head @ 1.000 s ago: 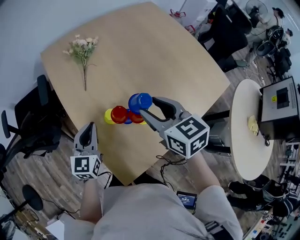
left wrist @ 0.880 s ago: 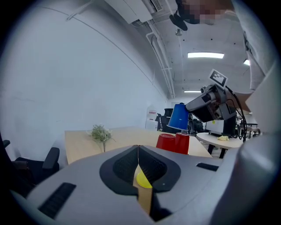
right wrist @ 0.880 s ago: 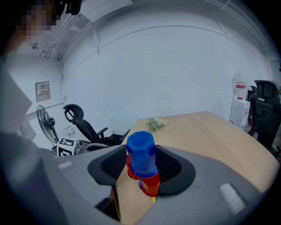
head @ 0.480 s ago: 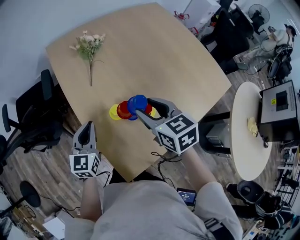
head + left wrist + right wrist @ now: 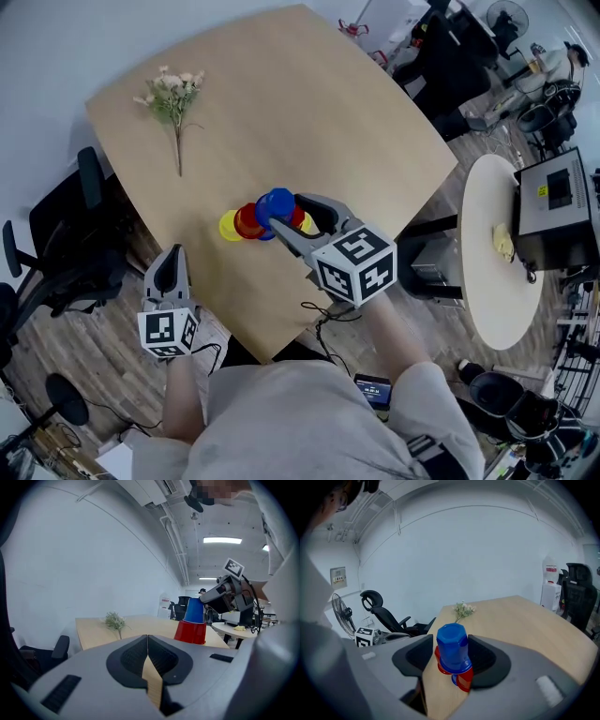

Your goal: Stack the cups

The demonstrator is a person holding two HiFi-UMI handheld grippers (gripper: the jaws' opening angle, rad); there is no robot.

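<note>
An upside-down blue cup (image 5: pixel 276 206) sits on top of an upside-down red cup (image 5: pixel 247 222) near the front of the wooden table (image 5: pixel 309 103). A yellow cup (image 5: pixel 228 226) lies just left of them, and another red cup (image 5: pixel 297 217) just right. My right gripper (image 5: pixel 283 210) has its jaws on either side of the blue cup (image 5: pixel 452 648); they are opening, with a thin gap at the left pad. The red cup (image 5: pixel 439 665) shows beneath it. My left gripper (image 5: pixel 174 255) is shut and empty, held off the table's front left edge. From there the blue cup (image 5: pixel 193 610) shows over the red cup (image 5: pixel 190 632).
A sprig of dried flowers (image 5: pixel 172 98) lies at the table's far left. A black office chair (image 5: pixel 66 234) stands left of the table. A round white table (image 5: pixel 487 300) and desks with equipment stand to the right.
My right gripper has carried the blue cup a little left and down onto the red cup. The left gripper has stayed still.
</note>
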